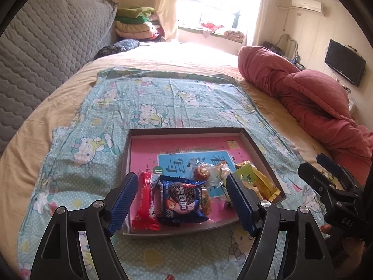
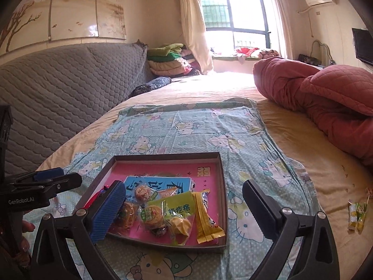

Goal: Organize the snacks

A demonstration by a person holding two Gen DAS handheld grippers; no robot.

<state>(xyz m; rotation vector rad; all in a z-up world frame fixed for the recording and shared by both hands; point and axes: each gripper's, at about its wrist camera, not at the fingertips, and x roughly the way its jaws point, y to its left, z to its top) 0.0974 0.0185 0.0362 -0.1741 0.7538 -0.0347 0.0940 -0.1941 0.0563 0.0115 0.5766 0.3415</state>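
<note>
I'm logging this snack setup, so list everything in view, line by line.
tray: one, dark rim, pink floor, on the cartoon sheet
cookie pack: one, blue, in tray
red packet: one, in tray, left of cookie pack
green packet: one, in tray
yellow packet: one, in tray
loose candies: small yellow-green group, on the bed right of the sheet
cartoon sheet: one, teal, on bed
quilt: one, red, bunched at right
television: one, black, on wall
left claw: open, above tray
right claw: open, above tray
</note>
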